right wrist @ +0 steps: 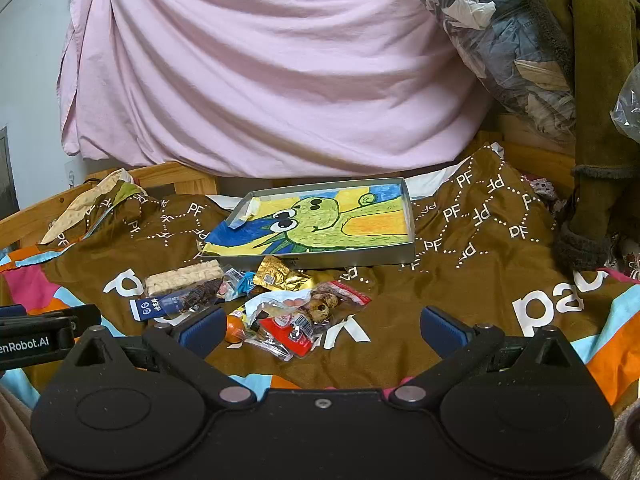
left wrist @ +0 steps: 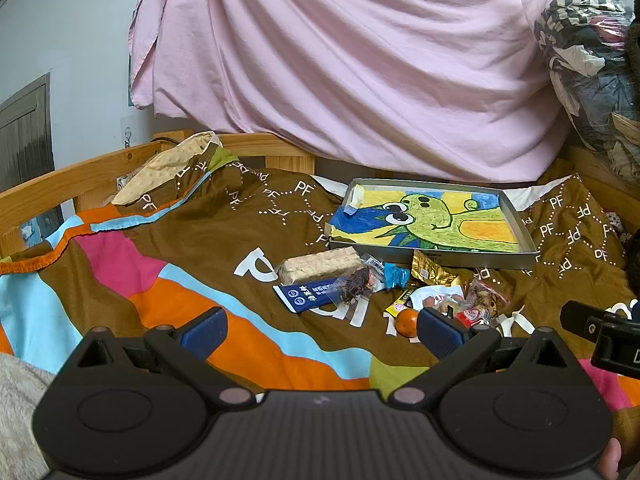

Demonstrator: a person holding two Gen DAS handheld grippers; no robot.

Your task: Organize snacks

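On the bed, atop a brown patterned blanket (left wrist: 192,240), a loose heap of snacks lies just near of a shallow grey tray (left wrist: 516,216) lined with a crayon drawing of a green creature. Nothing sits in the tray yet, so the sorting looks barely begun, if the tray is indeed where the snacks belong. At the heap's left lie a long pack of pale wafers (left wrist: 318,264) and a dark blue packet (left wrist: 304,296), with a clear bag of dark dried fruit (left wrist: 354,284) resting over them. Further right sit a gold foil wrapper (left wrist: 434,272), a small orange (left wrist: 406,322) and several clear bags of sweets (right wrist: 296,320) jumbled together. The left tongs (left wrist: 320,328) are spread wide and hold nothing, hovering near the heap. The right tongs (right wrist: 320,326) are likewise spread and empty, with the sweets lying between and beyond their tips. Every snack remains to be picked up and placed. A pink sheet (right wrist: 260,60) hangs at the far side.
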